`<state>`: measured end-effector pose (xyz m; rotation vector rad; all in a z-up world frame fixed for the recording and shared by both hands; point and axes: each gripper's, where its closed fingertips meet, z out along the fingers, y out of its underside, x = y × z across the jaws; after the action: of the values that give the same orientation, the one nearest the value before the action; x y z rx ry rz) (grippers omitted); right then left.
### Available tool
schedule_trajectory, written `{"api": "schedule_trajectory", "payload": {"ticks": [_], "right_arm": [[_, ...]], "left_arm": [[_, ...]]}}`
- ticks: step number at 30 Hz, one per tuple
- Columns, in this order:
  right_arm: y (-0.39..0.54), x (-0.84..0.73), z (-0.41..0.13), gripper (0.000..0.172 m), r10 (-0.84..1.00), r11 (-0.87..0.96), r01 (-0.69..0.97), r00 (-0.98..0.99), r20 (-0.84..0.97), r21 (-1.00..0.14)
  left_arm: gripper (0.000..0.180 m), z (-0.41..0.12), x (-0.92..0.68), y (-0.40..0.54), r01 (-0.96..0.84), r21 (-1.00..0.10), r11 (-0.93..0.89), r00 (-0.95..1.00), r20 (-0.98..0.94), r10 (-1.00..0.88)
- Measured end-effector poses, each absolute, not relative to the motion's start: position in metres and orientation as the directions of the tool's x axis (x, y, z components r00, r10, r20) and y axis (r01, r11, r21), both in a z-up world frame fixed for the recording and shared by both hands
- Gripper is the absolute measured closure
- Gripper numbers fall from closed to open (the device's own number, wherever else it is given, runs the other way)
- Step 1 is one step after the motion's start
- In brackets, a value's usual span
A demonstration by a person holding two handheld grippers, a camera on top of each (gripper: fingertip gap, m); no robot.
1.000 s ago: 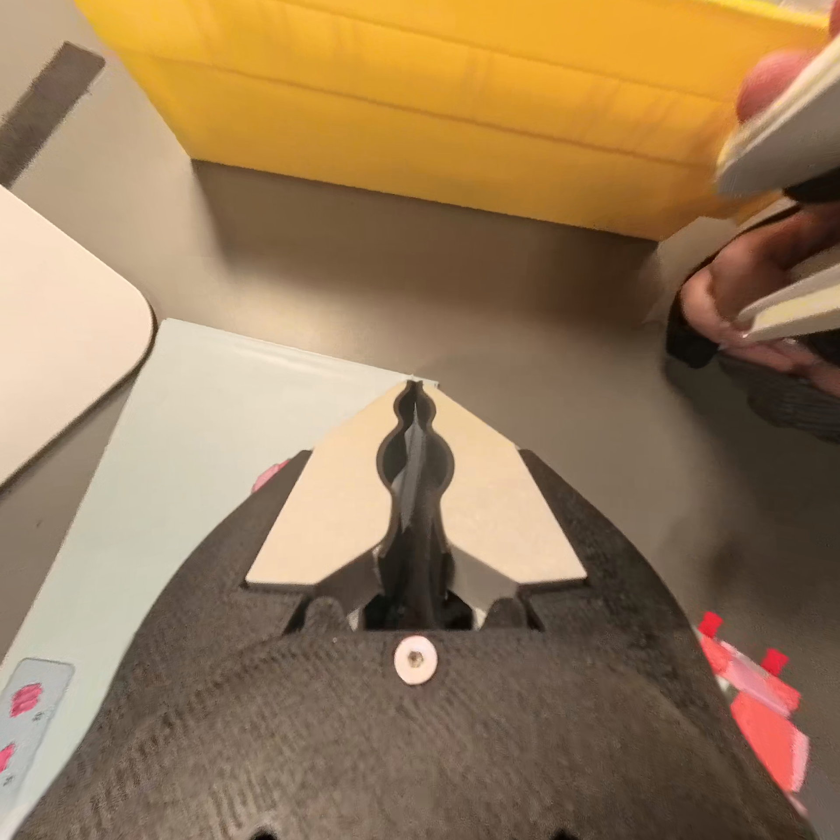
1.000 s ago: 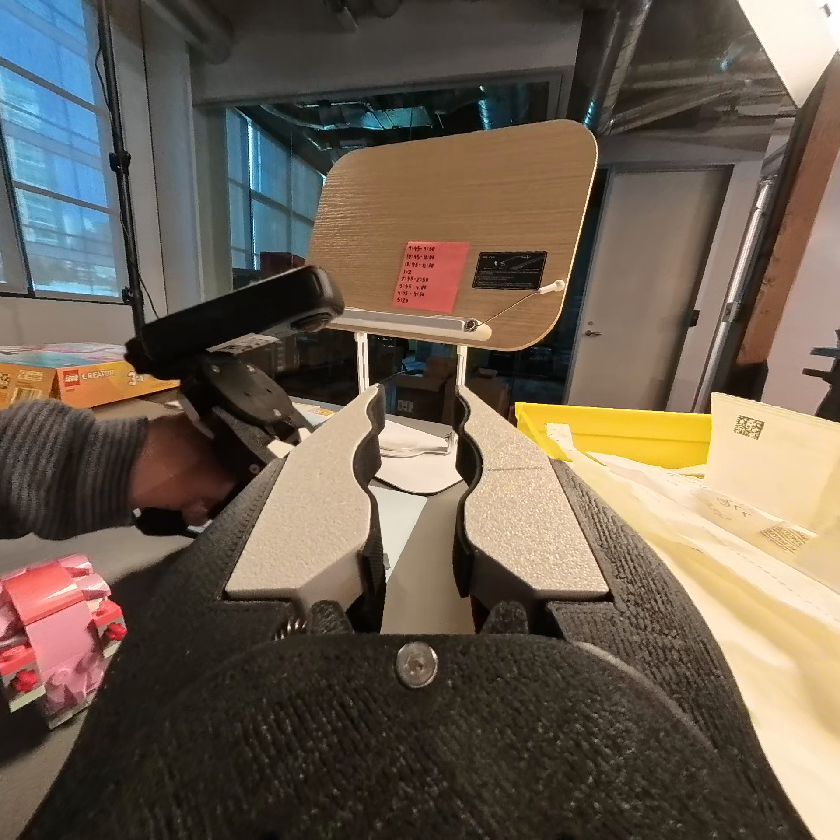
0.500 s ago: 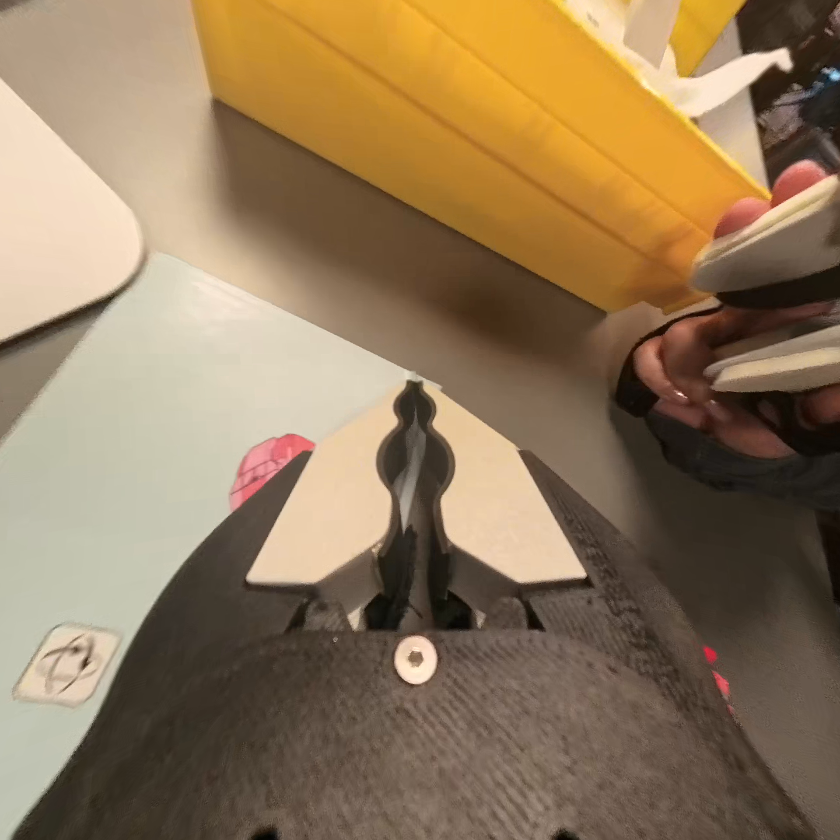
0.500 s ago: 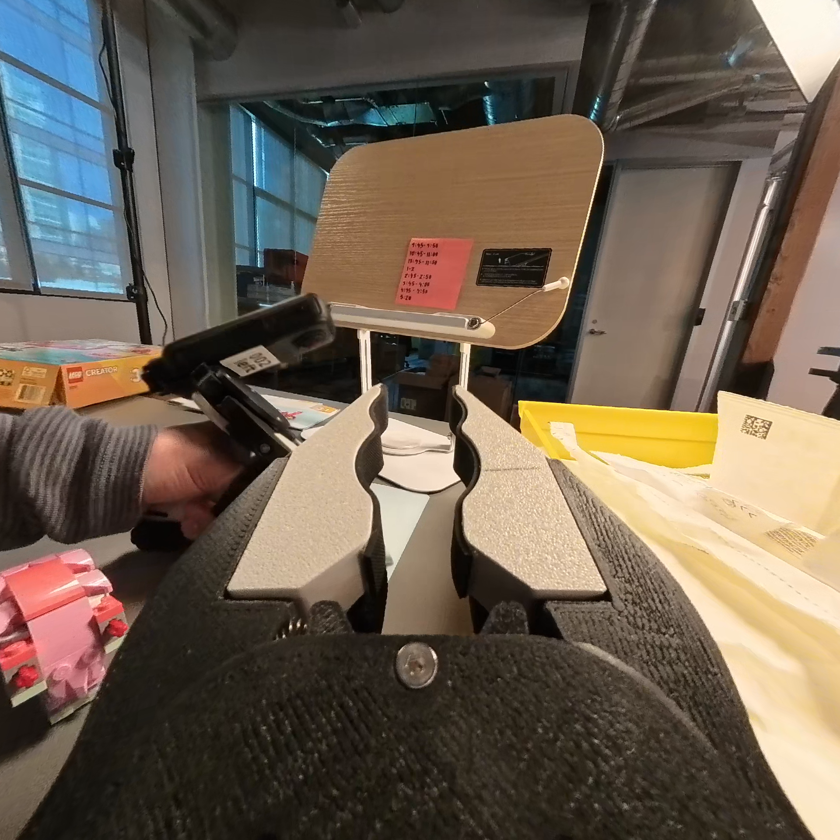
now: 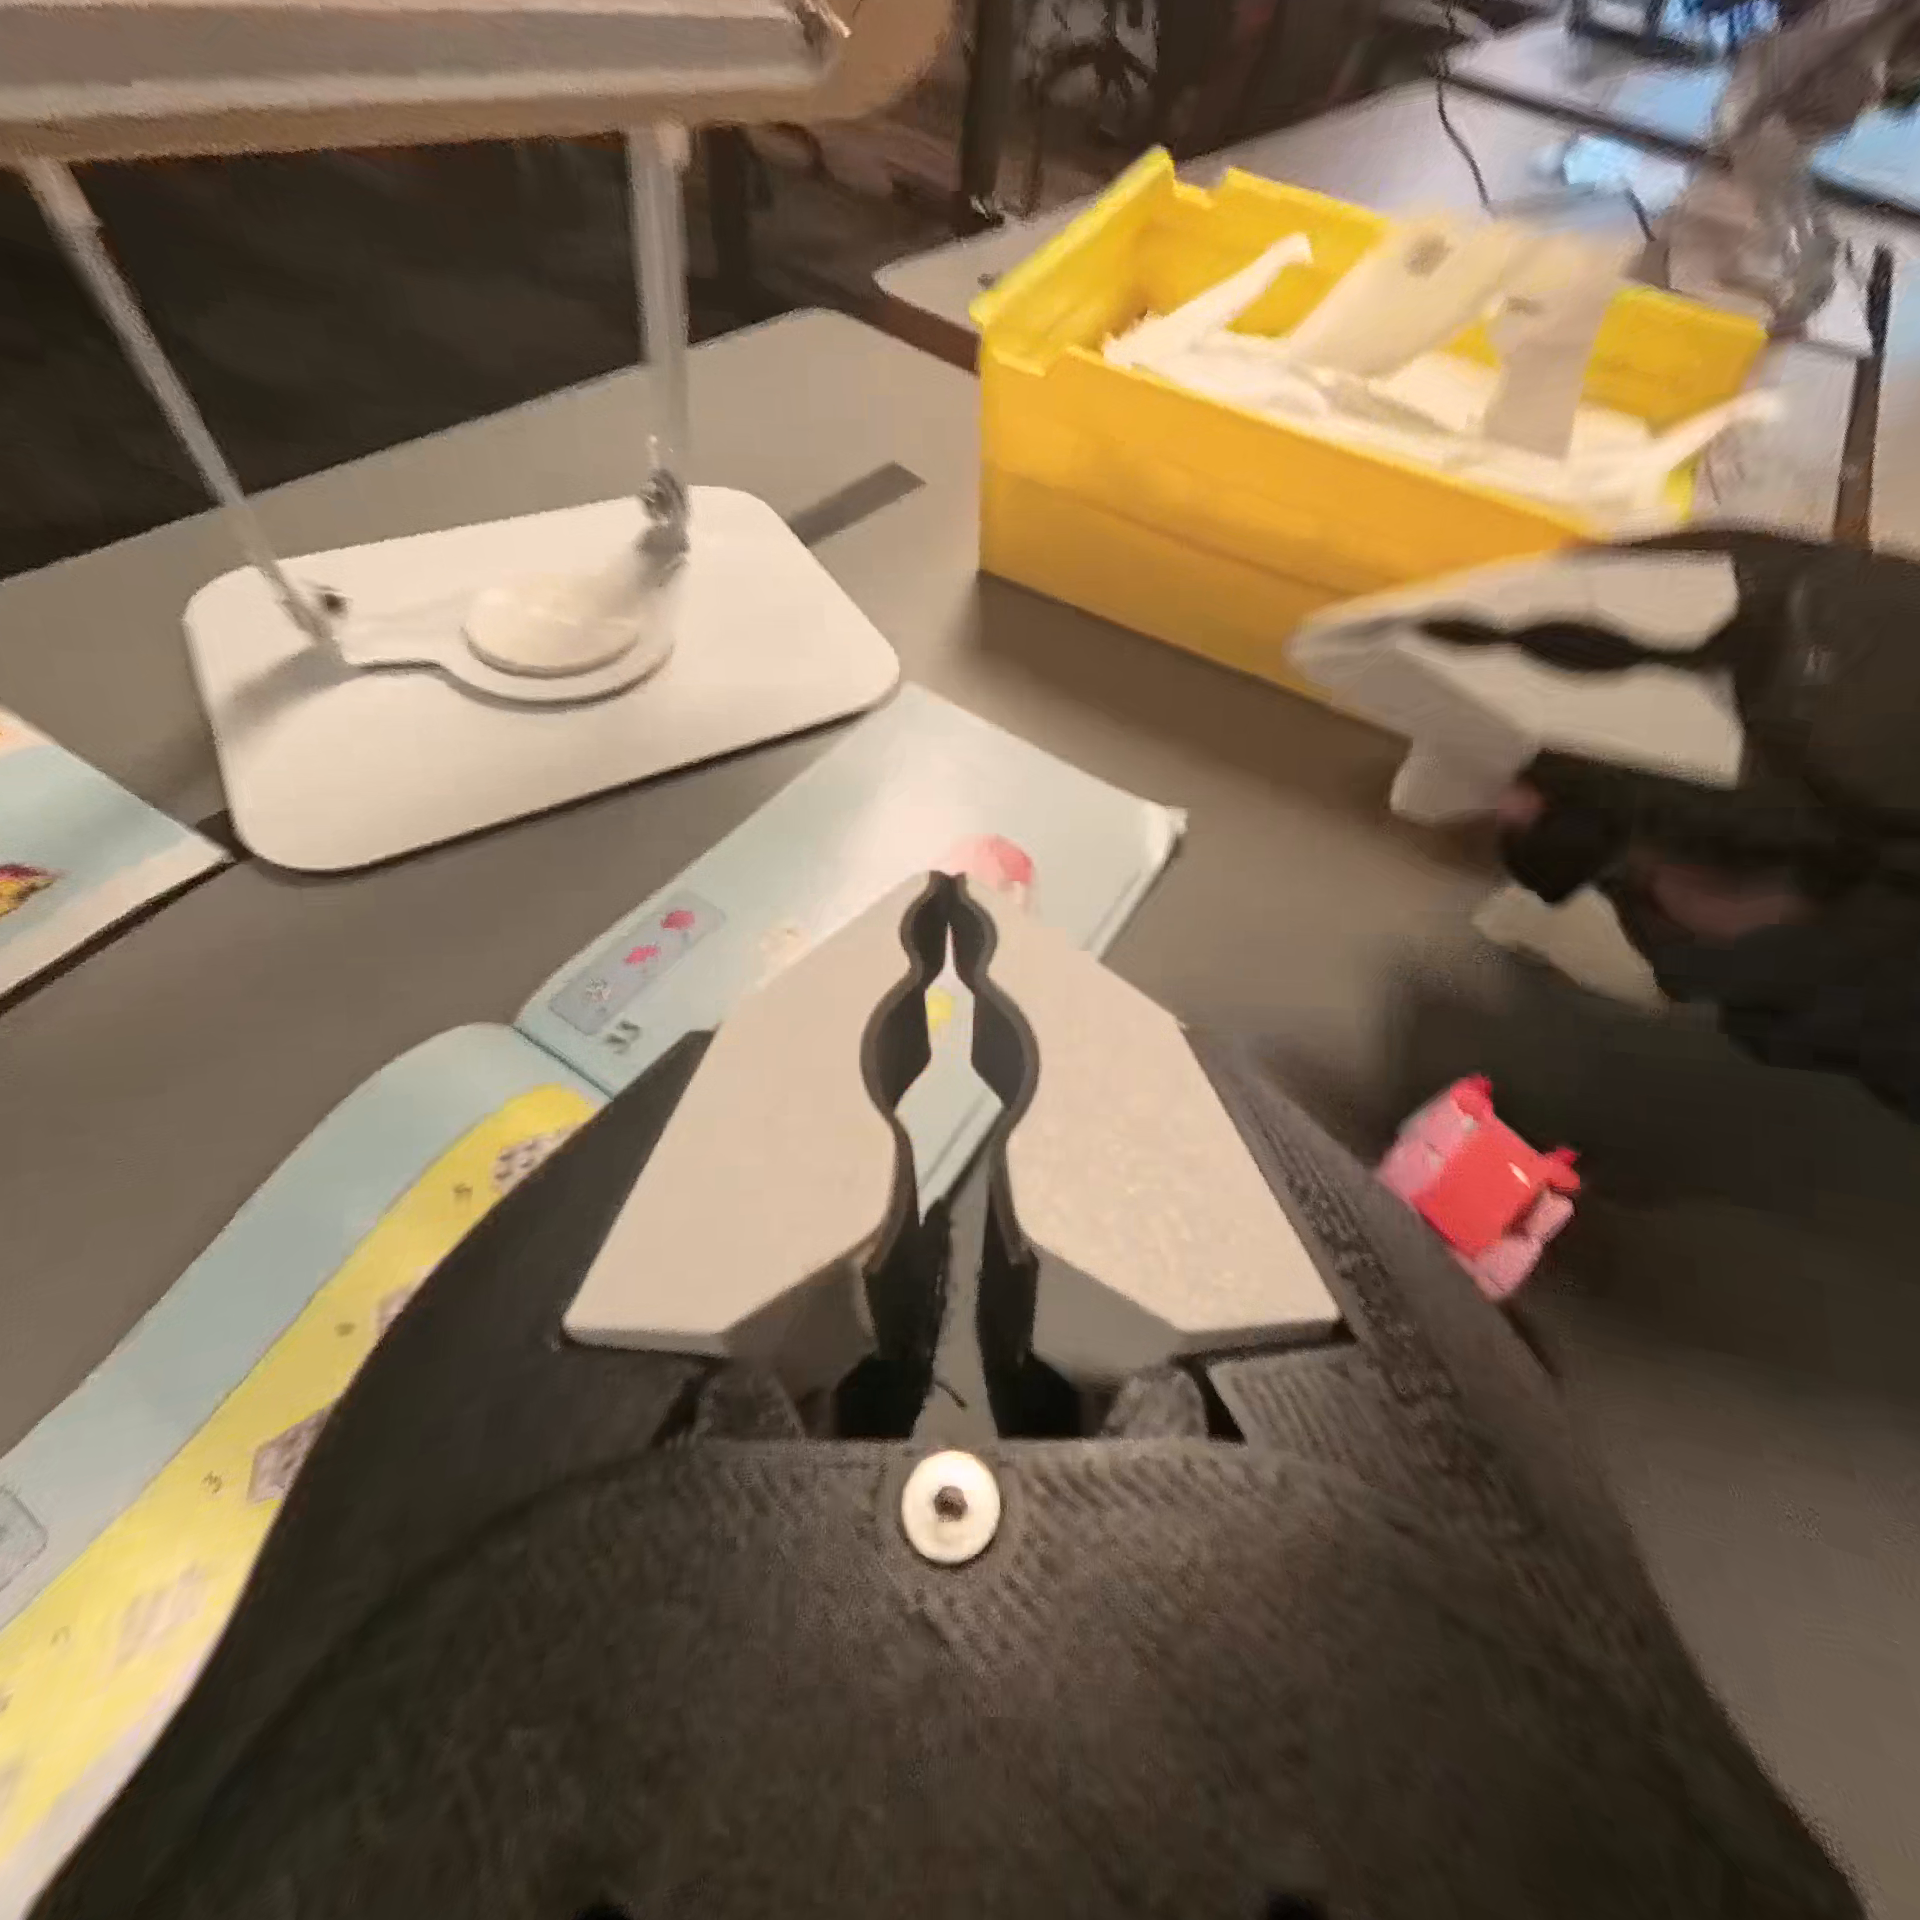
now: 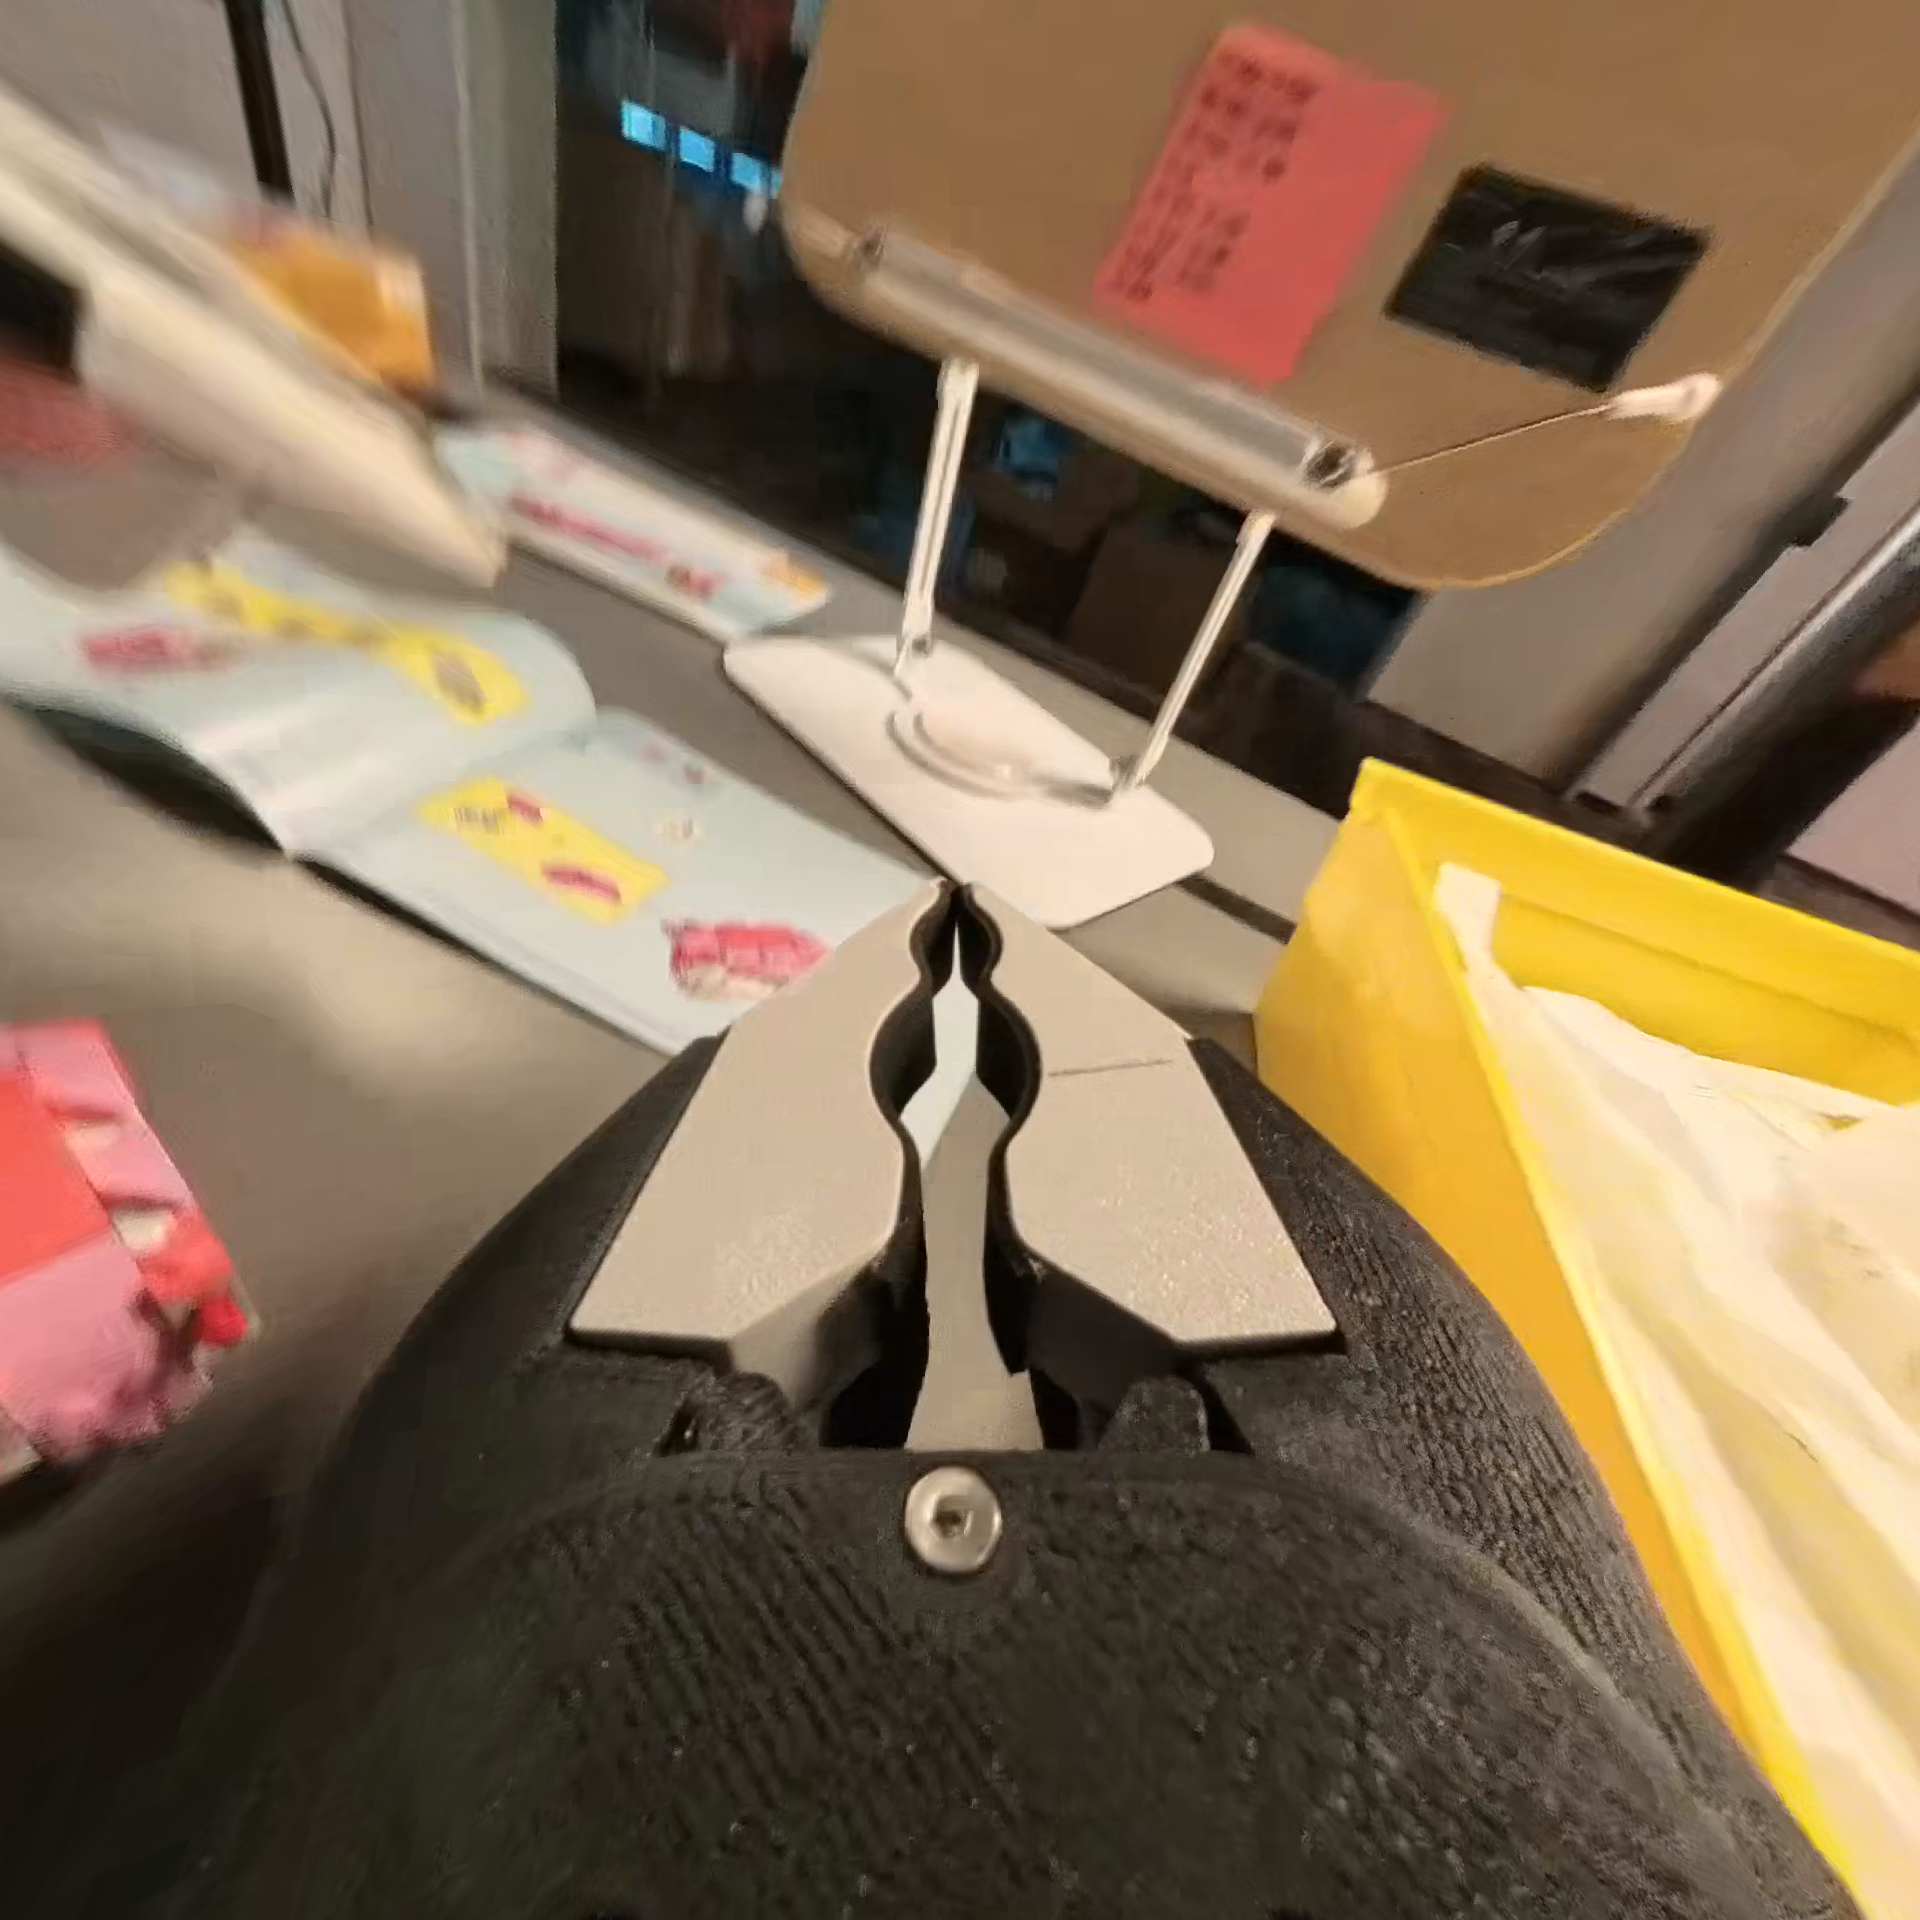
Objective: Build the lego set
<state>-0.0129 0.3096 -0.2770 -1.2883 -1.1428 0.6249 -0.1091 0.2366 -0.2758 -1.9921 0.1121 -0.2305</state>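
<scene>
My left gripper (image 5: pixel 948 891) is shut with nothing between its pads. It hovers above the right-hand page of an open light-blue booklet (image 5: pixel 862 831) on the grey table. My right gripper (image 6: pixel 954 902) is also shut and empty. It points over the table between the booklet (image 6: pixel 499 821) and a yellow bin (image 6: pixel 1351 1039). In the left wrist view it shows blurred at the right (image 5: pixel 1314 649), held by a hand in front of the bin (image 5: pixel 1195 499). A small red and pink brick build (image 5: pixel 1475 1184) sits on the table to the right of my left gripper. It also shows in the right wrist view (image 6: pixel 94 1226).
A white stand base (image 5: pixel 520 675) with thin legs carries a wooden board (image 6: pixel 1195 208) behind the booklet. The yellow bin holds pale paper bags (image 6: pixel 1714 1299). A second booklet (image 6: pixel 665 551) lies farther back. The left gripper shows blurred at the upper left (image 6: pixel 260 416). The tips of one gripper are about 12 cm away from the tips of the other.
My right gripper has shut from open, on nothing, and tilted down toward the table. My left gripper, still shut, has drawn up and back from the booklet page's corner.
</scene>
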Motion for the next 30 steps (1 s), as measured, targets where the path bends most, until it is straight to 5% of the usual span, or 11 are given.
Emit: {"api": "schedule_trajectory", "payload": {"ticks": [3, 5, 9, 20, 30], "right_arm": [[0.322, 0.008, -0.246, 0.172, 0.828, 0.233, 0.024, 0.519, 0.212, -0.972], [0.319, 0.027, -0.233, 0.172, 0.766, 0.343, -0.073, 0.599, 0.234, -0.937], [0.314, 0.029, -0.236, 0.172, 0.754, 0.382, -0.062, 0.598, 0.273, -0.922], [0.317, 0.029, -0.238, 0.172, 0.793, 0.33, -0.099, 0.569, 0.219, -0.939], [0.32, 0.032, -0.237, 0.172, 0.8, 0.3, -0.124, 0.572, 0.179, -0.946]], "left_arm": [[0.18, -0.29, -0.084, 0.243, -0.105, -0.881, -0.461, 0.96, 0.03, -0.277], [0.157, -0.301, -0.063, 0.255, -0.184, -0.86, -0.476, 0.938, -0.008, -0.348], [0.147, -0.327, -0.027, 0.285, -0.279, -0.805, -0.525, 0.89, -0.011, -0.455], [0.154, -0.367, -0.006, 0.321, -0.404, -0.676, -0.616, 0.829, 0.013, -0.559], [0.18, -0.366, -0.004, 0.321, -0.395, -0.685, -0.612, 0.831, 0.017, -0.556]]}}
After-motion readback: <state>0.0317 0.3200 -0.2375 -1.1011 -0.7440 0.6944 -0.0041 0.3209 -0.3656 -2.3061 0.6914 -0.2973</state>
